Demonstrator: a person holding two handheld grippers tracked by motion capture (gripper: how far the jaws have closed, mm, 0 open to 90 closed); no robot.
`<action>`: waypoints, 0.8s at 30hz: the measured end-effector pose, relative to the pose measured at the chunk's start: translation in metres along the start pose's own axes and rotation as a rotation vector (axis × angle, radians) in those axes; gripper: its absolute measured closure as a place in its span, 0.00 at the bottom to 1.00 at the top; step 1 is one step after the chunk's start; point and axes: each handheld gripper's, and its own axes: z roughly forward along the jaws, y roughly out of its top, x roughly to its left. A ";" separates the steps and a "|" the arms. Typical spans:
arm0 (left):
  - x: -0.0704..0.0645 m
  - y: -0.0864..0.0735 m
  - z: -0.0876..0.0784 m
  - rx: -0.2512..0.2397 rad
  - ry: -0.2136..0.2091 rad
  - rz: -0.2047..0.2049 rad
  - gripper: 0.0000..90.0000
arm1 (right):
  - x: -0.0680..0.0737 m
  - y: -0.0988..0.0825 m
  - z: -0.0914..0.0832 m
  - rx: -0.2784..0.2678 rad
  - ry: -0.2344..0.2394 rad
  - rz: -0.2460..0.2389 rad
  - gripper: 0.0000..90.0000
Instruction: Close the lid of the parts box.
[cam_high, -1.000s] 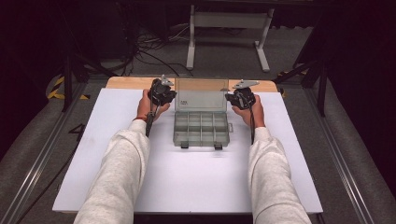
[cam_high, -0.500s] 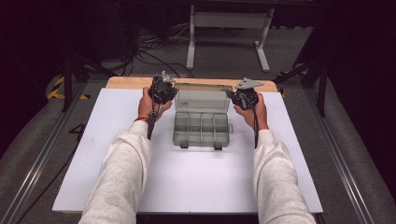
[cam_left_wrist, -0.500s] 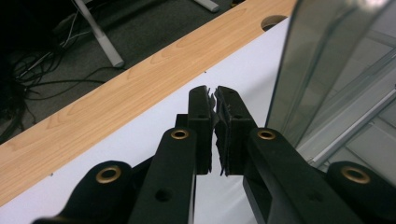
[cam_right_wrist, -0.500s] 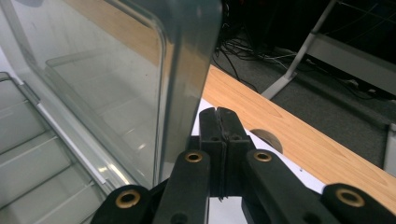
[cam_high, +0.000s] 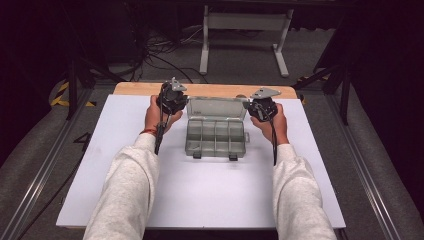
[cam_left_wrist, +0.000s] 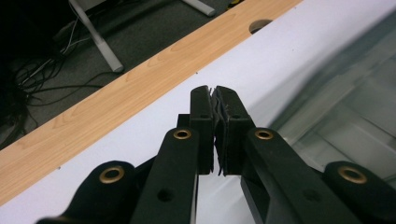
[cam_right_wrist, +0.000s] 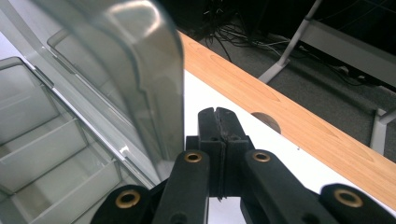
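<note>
At desk centre, clear compartment box (cam_high: 216, 136) sits, lid (cam_high: 217, 107) propped up at far side. Left claw (cam_high: 172, 100), right claw (cam_high: 262, 107) both clenched, empty, flanking lid corners. Risk: nudge drops lid, or skids light box.

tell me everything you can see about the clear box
The box is clear, greyish plastic, with a tray split into small compartments that look empty and two dark latches on its near edge. Its lid stands raised at the far side. It sits on the white tabletop, between the two shut grippers; whether they touch the lid is unclear.
</note>
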 end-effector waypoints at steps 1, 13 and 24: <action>-0.001 0.001 -0.001 0.000 -0.001 0.004 0.96 | 0.000 0.000 -0.002 -0.005 -0.001 0.001 1.00; -0.006 0.002 -0.004 0.006 0.020 0.028 0.95 | 0.002 -0.002 -0.009 0.002 0.017 0.016 1.00; -0.010 0.000 -0.006 0.010 0.011 0.043 0.99 | 0.002 -0.006 -0.012 0.010 0.035 0.036 1.00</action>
